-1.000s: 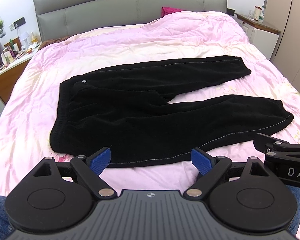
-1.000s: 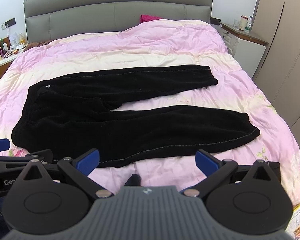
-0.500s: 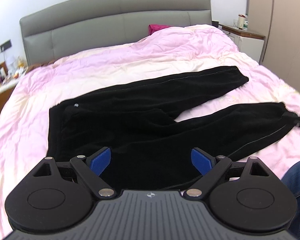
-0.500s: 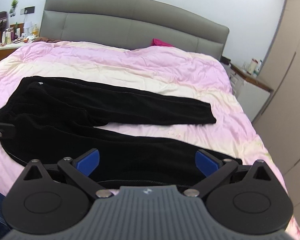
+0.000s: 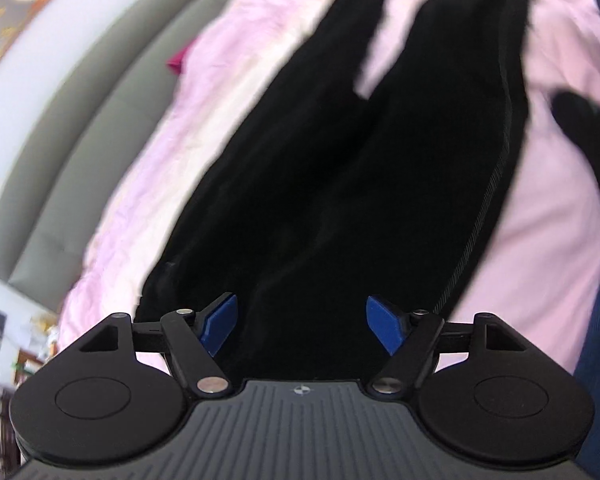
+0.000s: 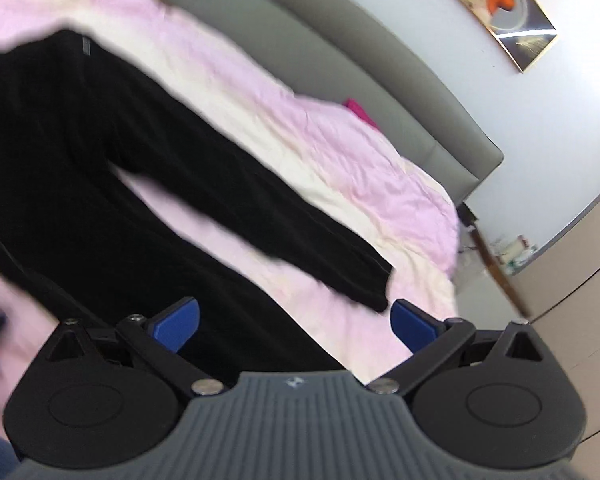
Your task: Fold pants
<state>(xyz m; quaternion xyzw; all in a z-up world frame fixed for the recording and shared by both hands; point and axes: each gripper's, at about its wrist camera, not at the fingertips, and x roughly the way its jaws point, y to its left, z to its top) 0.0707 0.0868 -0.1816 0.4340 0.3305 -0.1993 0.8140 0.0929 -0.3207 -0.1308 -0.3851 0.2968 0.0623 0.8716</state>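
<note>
Both grippers are dropping toward the black pants (image 5: 320,184) lying flat on the pink duvet (image 5: 540,240), each view now tilting sharply. At the waistband end, the left gripper (image 5: 302,326) is standing wide, its jaws having just been narrowing, cloth beneath them but not pinched. Over the near leg, the right gripper (image 6: 294,322) is gaping wide, gripping nothing. Closing too deep risks catching duvet along with fabric. No writing is proving readable through the blur.

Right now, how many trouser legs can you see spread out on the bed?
2. On the pants, the far leg lies nearer the headboard; the near leg runs under the right gripper.
</note>
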